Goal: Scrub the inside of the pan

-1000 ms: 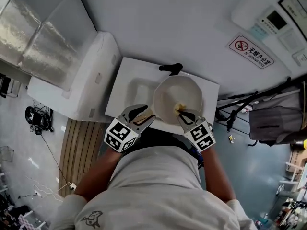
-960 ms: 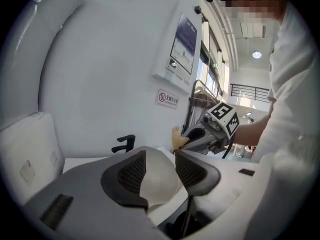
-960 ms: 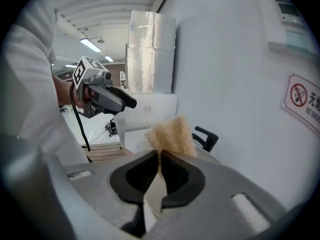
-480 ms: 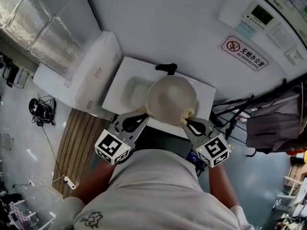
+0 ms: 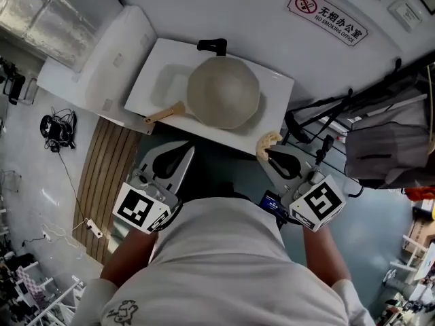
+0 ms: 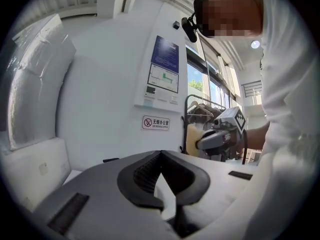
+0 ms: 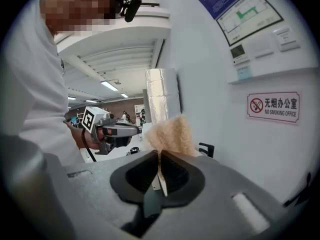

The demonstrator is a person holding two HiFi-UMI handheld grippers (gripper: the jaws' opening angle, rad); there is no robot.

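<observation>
Left hand-held gripper [image 5: 183,151] closed, off pan [image 5: 224,94]

**White wall, grey floor, daylight from the side**

A plain white wall [image 5: 224,5] carries a red-and-white no-smoking sign [image 5: 327,16] and a blue-headed notice [image 6: 164,72]. Against it stands the white worktop [image 5: 277,91], with a white block [image 5: 102,56] beside it and a silver foil-wrapped duct [image 5: 41,15] past that. The floor [image 5: 27,182] is grey, with a slatted wooden board [image 5: 102,175], loose cables [image 5: 58,131] and a power strip [image 5: 93,232]. A black rack [image 5: 340,107] holds a grey garment [image 5: 384,145]. Windows [image 6: 196,86] let in daylight; strip lights [image 7: 109,85] run along the ceiling.
</observation>
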